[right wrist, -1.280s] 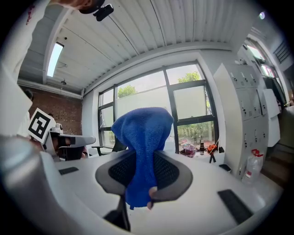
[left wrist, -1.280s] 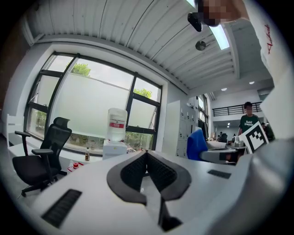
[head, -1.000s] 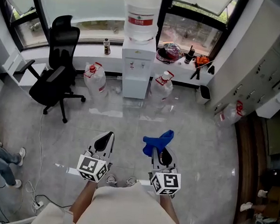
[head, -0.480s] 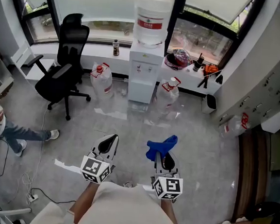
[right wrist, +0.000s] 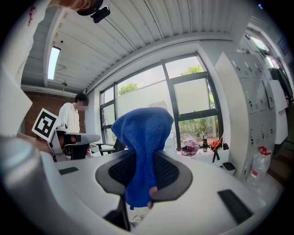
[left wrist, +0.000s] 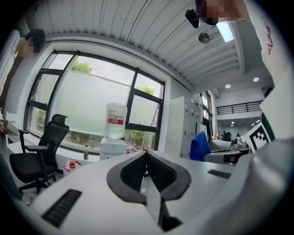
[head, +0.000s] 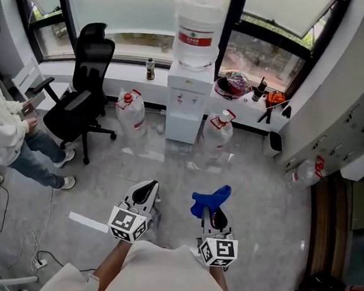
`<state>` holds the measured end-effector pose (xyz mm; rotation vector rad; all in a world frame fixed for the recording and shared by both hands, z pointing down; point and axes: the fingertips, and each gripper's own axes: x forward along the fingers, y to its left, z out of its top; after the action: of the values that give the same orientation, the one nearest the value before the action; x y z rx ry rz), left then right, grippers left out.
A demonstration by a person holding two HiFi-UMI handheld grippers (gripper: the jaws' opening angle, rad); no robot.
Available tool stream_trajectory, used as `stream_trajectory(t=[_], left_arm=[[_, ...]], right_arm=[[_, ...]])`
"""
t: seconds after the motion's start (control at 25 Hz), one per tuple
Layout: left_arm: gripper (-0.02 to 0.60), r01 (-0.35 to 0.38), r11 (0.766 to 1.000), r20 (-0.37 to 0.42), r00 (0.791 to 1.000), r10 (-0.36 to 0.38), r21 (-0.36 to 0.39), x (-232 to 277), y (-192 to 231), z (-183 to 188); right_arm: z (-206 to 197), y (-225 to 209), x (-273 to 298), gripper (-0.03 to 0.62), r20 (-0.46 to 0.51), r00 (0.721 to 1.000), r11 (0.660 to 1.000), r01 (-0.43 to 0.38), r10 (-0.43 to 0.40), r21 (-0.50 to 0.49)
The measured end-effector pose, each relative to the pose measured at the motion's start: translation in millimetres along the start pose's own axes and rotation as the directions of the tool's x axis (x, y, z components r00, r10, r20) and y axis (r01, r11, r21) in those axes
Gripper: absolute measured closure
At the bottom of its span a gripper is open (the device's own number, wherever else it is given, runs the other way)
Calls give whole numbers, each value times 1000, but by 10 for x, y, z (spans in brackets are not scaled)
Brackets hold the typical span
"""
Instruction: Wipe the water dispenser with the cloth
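— Look down from the head view. Find the water dispenser (head: 188, 107)?
— Yes. White, up by the window, with a big bottle (head: 196, 30) on top. Well apart from both grippers.
— And the cloth (head: 209, 197)?
— Blue. Pinched in the right gripper (head: 214, 215), low in the picture, poking out past the tips. Not touching the dispenser.
— Same thing in the right gripper view?
— Clearer there. Jaws squeezed on the cloth, one fold hanging down between the pads (right wrist: 172, 172), the rest bunched up on top. Covers the middle, so hardly any dispenser to see. Shows a person (right wrist: 73, 123) standing off to the left, though.
— And the left gripper (head: 145, 193)?
— Pressed together, nothing in between. Easy to tell in the left gripper view.
— Anything else there?
— The dispenser straight ahead past the tips, small and far off. A black chair (left wrist: 53, 134) to its left. The blue cloth off at the right.
— Only in the head view?
— Water jugs (head: 129, 107) on the floor, one on each side of the dispenser, and grey lockers (head: 353, 106) at the right.
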<state>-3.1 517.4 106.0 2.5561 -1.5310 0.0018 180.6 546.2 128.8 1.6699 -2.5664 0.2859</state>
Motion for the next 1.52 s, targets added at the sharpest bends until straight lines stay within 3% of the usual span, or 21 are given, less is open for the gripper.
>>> stream_trajectory(t=[0.24,0.44,0.68,1.0,1.24,1.52], left_arm=[[571,16,1000,-1,1000,-16,-23,527,356,-44],[571,35,999,1,999,-35,-34,1199,913,-58],[571,47,999,-1,999,-47,1,2176,1724,291],[571,52,998,-17,998,-52,-21,3228,2839,735],[571,50,999,0,999,-50,-5,3683,3329,971],[571,48,998,-41,998,-49,-31,3860,3397,797]], right_arm=[[18,-144,593,487,-17,1000,1000,5,-5,-17],[86,-302,1416,487,-24,1000,999,19,-19,-36],[475,-498,2632,487,-31,999,998,38,-40,-44],[1088,-683,4233,487,-17,999,997,46,-47,-69],[1363,-786,4861,487,12,999,995,49,-48,-89],[1284,-1012,5129,487,6,998,995,69,-69,-65]])
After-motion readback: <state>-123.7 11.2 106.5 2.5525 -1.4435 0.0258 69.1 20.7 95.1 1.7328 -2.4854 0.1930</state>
